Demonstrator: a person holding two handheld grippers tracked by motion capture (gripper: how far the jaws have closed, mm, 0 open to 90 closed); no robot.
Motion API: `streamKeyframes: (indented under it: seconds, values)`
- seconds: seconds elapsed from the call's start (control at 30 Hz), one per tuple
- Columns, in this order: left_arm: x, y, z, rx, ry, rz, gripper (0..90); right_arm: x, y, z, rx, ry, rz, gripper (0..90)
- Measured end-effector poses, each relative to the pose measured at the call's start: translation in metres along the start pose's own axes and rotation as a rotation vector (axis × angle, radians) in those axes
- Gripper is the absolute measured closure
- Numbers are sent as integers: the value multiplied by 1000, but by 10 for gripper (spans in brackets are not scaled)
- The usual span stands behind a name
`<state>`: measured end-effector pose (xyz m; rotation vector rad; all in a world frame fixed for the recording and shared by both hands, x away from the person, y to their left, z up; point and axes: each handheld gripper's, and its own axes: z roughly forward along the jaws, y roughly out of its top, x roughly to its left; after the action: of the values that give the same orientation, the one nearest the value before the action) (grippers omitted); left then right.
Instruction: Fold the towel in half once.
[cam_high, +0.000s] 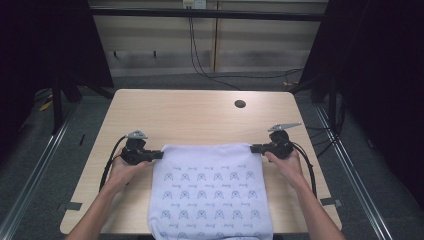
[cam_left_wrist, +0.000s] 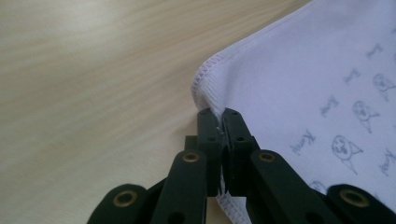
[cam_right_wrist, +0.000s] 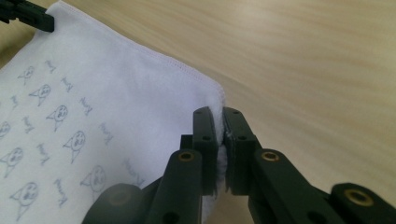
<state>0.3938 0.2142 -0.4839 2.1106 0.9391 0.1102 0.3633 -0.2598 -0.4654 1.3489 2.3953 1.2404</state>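
A white towel (cam_high: 210, 192) printed with small grey figures lies flat on the wooden table (cam_high: 190, 112) and hangs over its near edge. My left gripper (cam_high: 159, 155) is shut on the towel's far left corner; the left gripper view shows the hem (cam_left_wrist: 205, 88) pinched between the jaws of the left gripper (cam_left_wrist: 219, 116). At the far right corner my right gripper (cam_high: 254, 148) is shut on the towel edge (cam_right_wrist: 215, 119), which the right gripper (cam_right_wrist: 218, 116) pinches between its jaws. The left gripper's tip (cam_right_wrist: 35, 18) appears at the opposite corner in the right gripper view.
A dark round hole (cam_high: 240, 104) sits in the table's far right part. Bare wood stretches beyond the towel toward the far edge. Cables (cam_high: 200, 60) hang by the wall behind, and metal rails (cam_high: 350, 170) run along both sides on the floor.
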Motion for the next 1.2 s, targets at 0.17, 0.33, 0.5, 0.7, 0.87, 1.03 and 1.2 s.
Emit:
streamKeyframes:
  seconds: [0.17,0.33,0.5,0.7,0.87,1.03,1.2]
  values:
    - [7,39,-13,-89,74,0,876,-3,41,-10,-39,-51,-39,850]
    - [16,77,-32,-191,121,-6,876,-11,81,-21,-107,-88,-49,851]
    - [17,114,-53,-323,154,-17,876,-11,121,-40,-177,-141,-71,851]
    - [8,137,-68,-395,140,-6,875,-10,144,-59,-257,-179,-58,851]
    - [-1,104,-62,-303,97,41,875,-5,113,-51,-201,-109,-68,850]
    - [-9,54,-52,-229,58,33,874,5,64,-36,-140,-25,-48,850]
    - [-35,15,-50,-161,1,79,873,27,22,-22,-53,48,-73,850]
